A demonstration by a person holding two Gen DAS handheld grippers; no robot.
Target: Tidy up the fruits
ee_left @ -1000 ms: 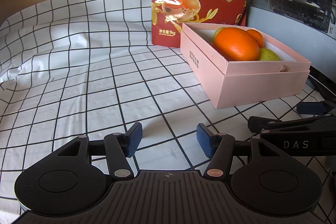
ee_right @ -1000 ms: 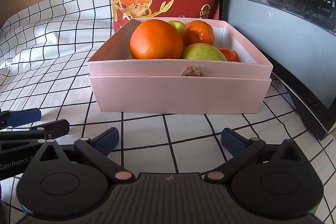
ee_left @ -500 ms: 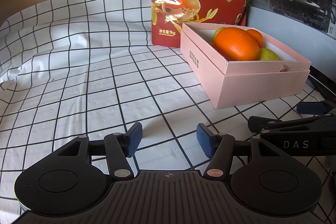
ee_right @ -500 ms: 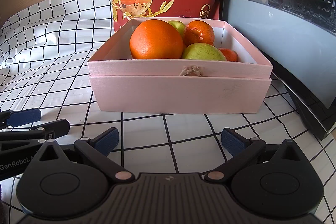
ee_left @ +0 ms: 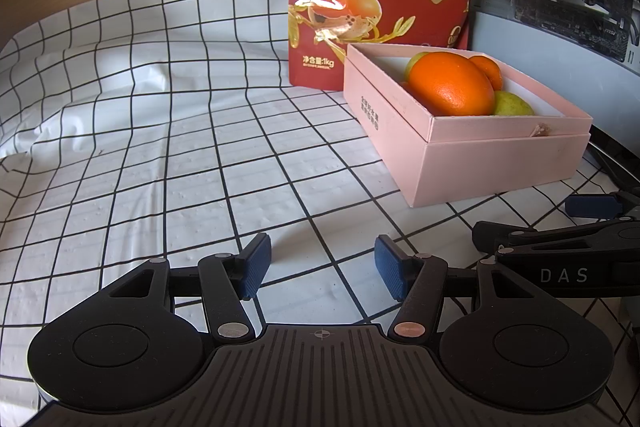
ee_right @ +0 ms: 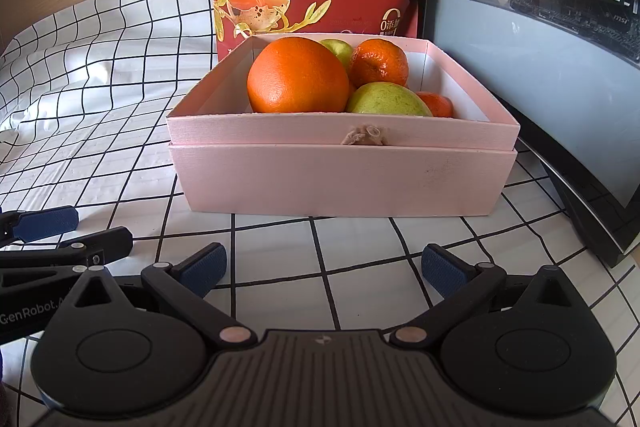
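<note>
Fruits: orange (ee_right: 298, 81), tangerine (ee_right: 380, 63) and pear (ee_right: 386, 101) piled in pink box (ee_right: 340, 183) on tabletop. Firm, round, likely slippery; grip across the widest part. Left gripper (ee_left: 322, 267) and right gripper (ee_right: 324, 267): jaws spread, empty.

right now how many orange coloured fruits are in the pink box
3 visible: a big orange front left, a mandarin behind it to the right, and a smaller one low at the right, partly hidden. More may lie underneath.
</note>
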